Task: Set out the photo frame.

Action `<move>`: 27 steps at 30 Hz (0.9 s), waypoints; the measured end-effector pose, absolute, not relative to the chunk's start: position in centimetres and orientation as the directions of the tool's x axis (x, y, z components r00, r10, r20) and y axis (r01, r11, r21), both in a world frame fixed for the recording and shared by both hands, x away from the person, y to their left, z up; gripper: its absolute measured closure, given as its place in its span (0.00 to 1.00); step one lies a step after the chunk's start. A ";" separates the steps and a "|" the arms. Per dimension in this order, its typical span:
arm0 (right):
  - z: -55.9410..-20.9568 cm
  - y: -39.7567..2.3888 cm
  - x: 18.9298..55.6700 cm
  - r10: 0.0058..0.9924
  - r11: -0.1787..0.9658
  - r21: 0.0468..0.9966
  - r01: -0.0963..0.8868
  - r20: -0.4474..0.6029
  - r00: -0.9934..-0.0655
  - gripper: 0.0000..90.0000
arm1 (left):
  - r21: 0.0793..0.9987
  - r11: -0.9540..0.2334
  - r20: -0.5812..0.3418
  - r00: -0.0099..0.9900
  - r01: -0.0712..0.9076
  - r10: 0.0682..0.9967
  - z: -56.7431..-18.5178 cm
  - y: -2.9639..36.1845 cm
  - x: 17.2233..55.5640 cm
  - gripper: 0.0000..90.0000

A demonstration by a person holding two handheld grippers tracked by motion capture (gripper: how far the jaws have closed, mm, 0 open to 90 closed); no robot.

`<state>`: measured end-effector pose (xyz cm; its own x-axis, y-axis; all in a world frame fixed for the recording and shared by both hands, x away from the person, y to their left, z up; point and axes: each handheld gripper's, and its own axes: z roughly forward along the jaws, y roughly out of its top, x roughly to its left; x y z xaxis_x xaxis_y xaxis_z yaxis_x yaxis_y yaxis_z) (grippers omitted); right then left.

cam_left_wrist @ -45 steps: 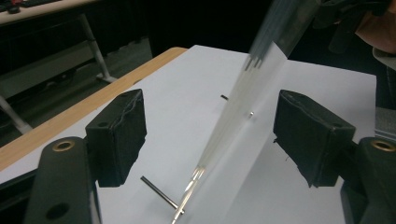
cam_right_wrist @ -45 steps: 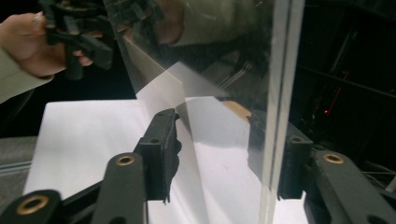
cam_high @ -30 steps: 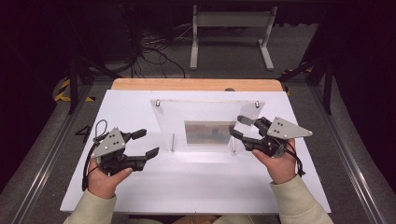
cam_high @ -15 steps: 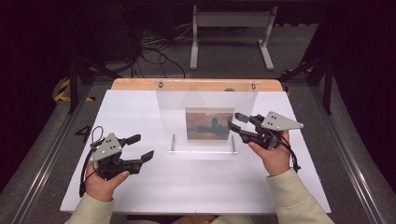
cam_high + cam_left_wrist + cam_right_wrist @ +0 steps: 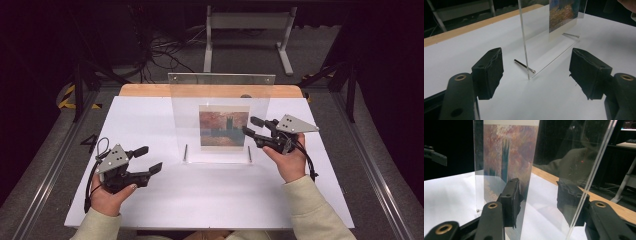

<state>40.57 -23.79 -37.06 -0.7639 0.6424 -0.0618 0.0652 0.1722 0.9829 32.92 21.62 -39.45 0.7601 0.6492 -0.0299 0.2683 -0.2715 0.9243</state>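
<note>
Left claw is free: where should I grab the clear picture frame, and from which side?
Probably its bare left vertical edge, above the metal pin, coming in from the left with one jaw on each face. The frame stands upright and thin, edge-on to the open left claw; the right claw already straddles the right edge.

Clear acrylic frame (image 5: 221, 120) stands upright mid-table on 2 pins — painting print (image 5: 223, 128) inside.
</note>
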 end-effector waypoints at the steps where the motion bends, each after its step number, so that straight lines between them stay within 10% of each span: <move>1: -37.1 -23.8 40.6 0.645 0.175 0.982 0.068 -0.062 -0.762 0.56 | 0.924 -0.270 -0.032 0.759 0.270 0.650 -39.5 21.6 32.9 0.31; 27: -35.9 -29.9 33.4 0.701 0.233 0.966 0.111 -0.087 -0.708 0.34 | 0.934 -0.242 -0.040 0.752 0.261 0.658 -40.3 23.7 32.5 0.27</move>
<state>33.45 -29.89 -35.92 -0.7080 0.7008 -0.0875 0.1110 0.2328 0.9662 32.48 23.70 -40.32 0.7516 0.6584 -0.0395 0.2614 -0.2424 0.9343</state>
